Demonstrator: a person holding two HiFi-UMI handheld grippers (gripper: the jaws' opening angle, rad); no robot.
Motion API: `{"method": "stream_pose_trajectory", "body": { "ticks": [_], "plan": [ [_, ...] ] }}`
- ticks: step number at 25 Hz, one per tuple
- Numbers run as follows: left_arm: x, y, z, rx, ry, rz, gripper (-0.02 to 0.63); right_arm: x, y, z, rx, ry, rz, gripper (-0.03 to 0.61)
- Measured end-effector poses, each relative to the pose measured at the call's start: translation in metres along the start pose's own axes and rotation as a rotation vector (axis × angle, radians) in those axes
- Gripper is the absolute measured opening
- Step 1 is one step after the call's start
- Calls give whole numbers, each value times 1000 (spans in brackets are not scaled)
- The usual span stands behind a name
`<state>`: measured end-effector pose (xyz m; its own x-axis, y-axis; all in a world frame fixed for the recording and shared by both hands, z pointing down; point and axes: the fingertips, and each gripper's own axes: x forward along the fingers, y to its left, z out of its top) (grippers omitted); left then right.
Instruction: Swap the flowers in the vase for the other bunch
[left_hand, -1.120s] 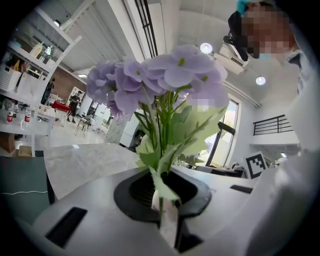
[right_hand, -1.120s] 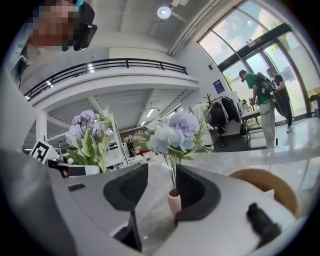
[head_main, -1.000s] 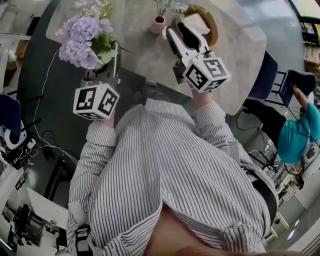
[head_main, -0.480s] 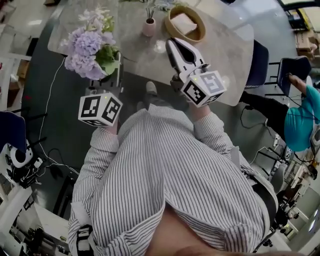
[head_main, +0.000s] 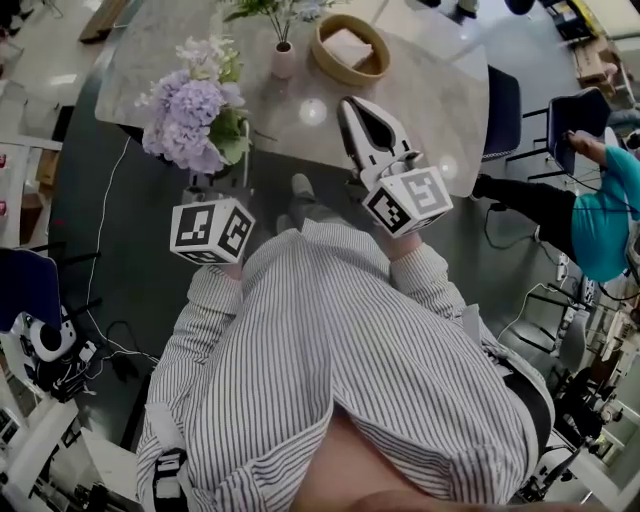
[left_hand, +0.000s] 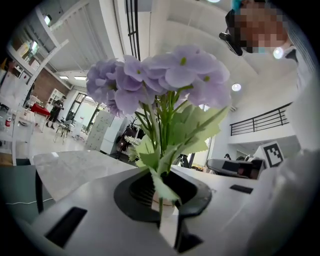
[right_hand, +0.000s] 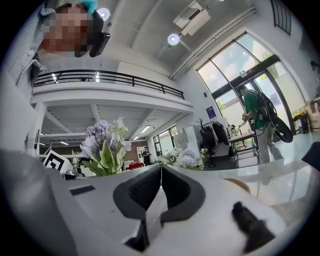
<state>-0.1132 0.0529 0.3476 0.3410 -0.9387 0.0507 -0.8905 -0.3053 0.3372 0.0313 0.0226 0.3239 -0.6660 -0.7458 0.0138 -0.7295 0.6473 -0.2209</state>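
Note:
A bunch of purple hydrangeas (head_main: 190, 122) stands upright over the table's near left edge, its stems clamped in my left gripper (head_main: 222, 172). In the left gripper view the blooms (left_hand: 160, 80) rise straight out of the jaws, and the stems (left_hand: 161, 197) are pinched between them. At the table's far side a small pink vase (head_main: 284, 60) holds another bunch of green and pale flowers (head_main: 272, 8). My right gripper (head_main: 352, 106) hovers over the table's near middle. Its jaws have just been closing and now meet with nothing between them (right_hand: 161, 167).
A round wooden bowl (head_main: 350, 62) with something pale folded inside it sits right of the vase on the grey marble table (head_main: 440, 100). Dark chairs (head_main: 505, 100) stand at the table's right end. A person in teal (head_main: 600, 210) is further right. Cables lie on the floor at left.
Both grippers have drawn back from the vase and bowl toward my body. The right gripper's jaws went from wide open to shut. The left still grips the purple bunch.

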Motion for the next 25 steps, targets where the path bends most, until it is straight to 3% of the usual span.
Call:
{"method": "stream_pose_trajectory", "body": {
  "ticks": [8, 25],
  "plan": [
    [-8, -8, -11, -5, 44, 7, 48, -6, 8, -4, -3, 29, 34, 18],
    [-4, -14, -7, -12, 12, 89, 48, 5, 6, 0, -15, 48, 134, 15]
  ]
}}
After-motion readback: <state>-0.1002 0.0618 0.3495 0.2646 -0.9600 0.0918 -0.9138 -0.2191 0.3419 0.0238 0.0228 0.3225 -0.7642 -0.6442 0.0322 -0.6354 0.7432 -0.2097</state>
